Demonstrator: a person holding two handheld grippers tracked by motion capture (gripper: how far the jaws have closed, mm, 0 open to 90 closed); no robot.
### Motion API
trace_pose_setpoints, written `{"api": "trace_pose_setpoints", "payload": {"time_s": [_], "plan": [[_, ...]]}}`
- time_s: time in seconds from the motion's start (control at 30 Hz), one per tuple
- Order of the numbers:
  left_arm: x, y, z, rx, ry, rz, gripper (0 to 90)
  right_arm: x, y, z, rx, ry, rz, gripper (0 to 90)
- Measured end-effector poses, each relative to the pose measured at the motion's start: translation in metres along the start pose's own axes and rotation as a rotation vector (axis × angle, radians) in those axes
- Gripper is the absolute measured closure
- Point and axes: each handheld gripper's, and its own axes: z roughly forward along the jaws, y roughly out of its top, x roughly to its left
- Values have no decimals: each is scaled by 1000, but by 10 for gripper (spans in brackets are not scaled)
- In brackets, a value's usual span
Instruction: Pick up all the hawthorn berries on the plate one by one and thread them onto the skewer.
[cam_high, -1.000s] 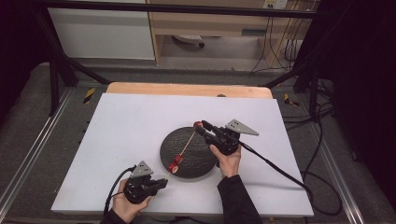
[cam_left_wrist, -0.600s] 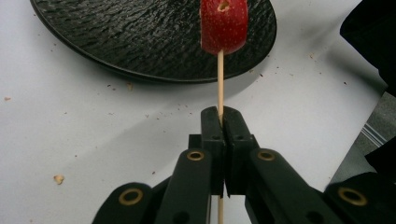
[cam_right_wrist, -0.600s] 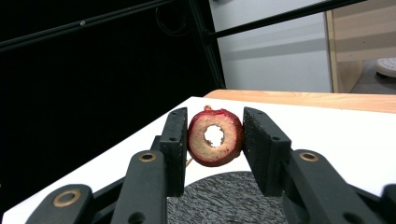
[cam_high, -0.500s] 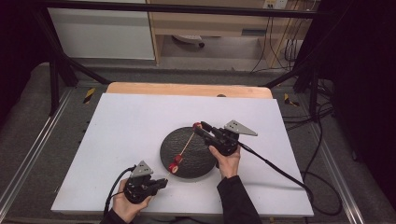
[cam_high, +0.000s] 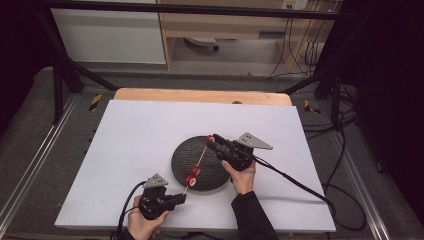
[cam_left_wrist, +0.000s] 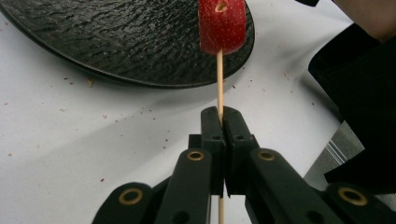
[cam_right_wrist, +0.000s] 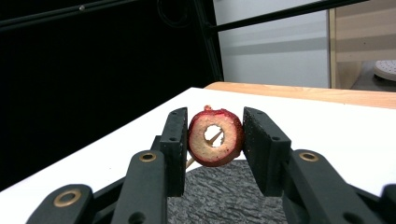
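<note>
A thin wooden skewer (cam_high: 199, 161) slants over a round black plate (cam_high: 215, 175). My left gripper (cam_high: 181, 197) is shut on the skewer's near end (cam_left_wrist: 219, 100), in front of the plate's edge. Two red fruit slices (cam_high: 191, 177) sit low on the stick, and the nearest red slice (cam_left_wrist: 222, 25) shows its cored hole. My right gripper (cam_high: 211, 140) holds a cored red fruit ring (cam_right_wrist: 198, 140) between its pads at the skewer's far tip. That tip (cam_right_wrist: 215, 136) shows through the ring's hole, above the plate (cam_right_wrist: 224, 196).
The plate (cam_left_wrist: 116, 42) lies on a white board (cam_high: 145, 135) on a wooden table (cam_high: 200, 95). Red crumbs dot the board near the left gripper. Cables trail from both grippers. Black frame posts stand at the back corners.
</note>
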Motion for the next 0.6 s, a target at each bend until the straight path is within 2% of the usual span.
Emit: {"api": "trace_pose_setpoints", "payload": {"time_s": [0.1, 0.17, 0.23, 0.33, 0.4, 0.47, 0.6], "plan": [[0, 5, -2, -12, 11, -14, 887, 3, -5, 1, 13, 18, 9, 623], [1, 7, -1, -15, 5, -26, 887, 4, -7, 2, 13, 8, 6, 623], [2, 9, 0, -32, 0, -33, 886, 4, -8, 2, 19, 25, 19, 623], [0, 17, 1, -39, 9, -26, 886, 7, -12, 3, 34, 48, 36, 623], [0, 20, 4, -41, 12, -19, 885, 8, -14, 2, 32, 36, 27, 623], [-1, 22, 7, -39, 15, -17, 885, 10, -14, 2, 38, 55, 40, 623], [0, 25, 12, -35, 21, -7, 886, 12, -15, 0, 46, 49, 24, 624]]}}
